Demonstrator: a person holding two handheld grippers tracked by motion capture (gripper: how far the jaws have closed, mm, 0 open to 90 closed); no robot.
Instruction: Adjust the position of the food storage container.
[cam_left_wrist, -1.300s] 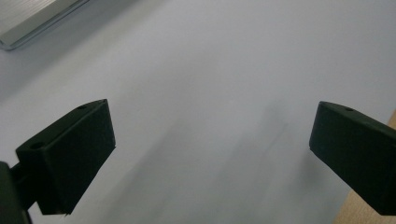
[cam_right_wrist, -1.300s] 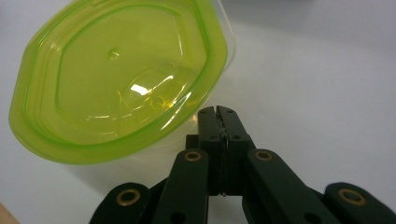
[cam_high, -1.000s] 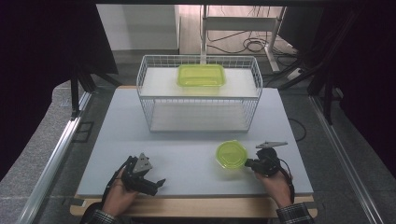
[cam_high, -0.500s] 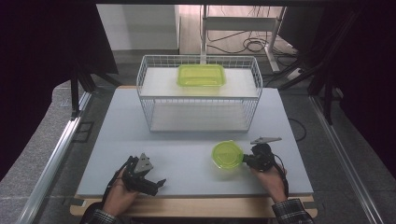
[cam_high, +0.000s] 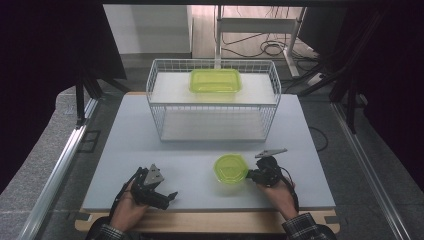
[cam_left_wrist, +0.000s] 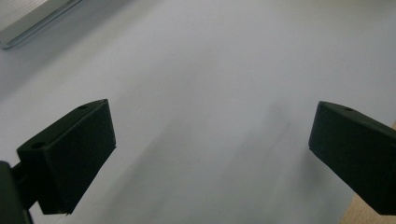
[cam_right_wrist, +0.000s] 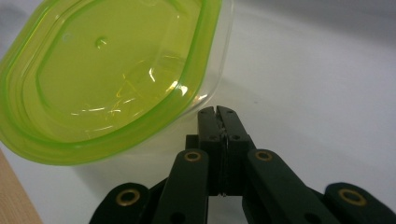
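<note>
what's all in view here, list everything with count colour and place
round lidded container: 1, clear with a yellow-green lid, near side of the table, touching the right gripper's tips
rectangular lidded container: 1, yellow-green, top shelf of the rack
wire rack: 1, white, far middle of the table
table: 1, pale grey top, wooden front edge
cables: several, dark, floor beyond the table
left gripper: 1, black, near left, open above bare table
right gripper: 1, black, near right, shut beside the round container
hands: 2, near edge
</note>
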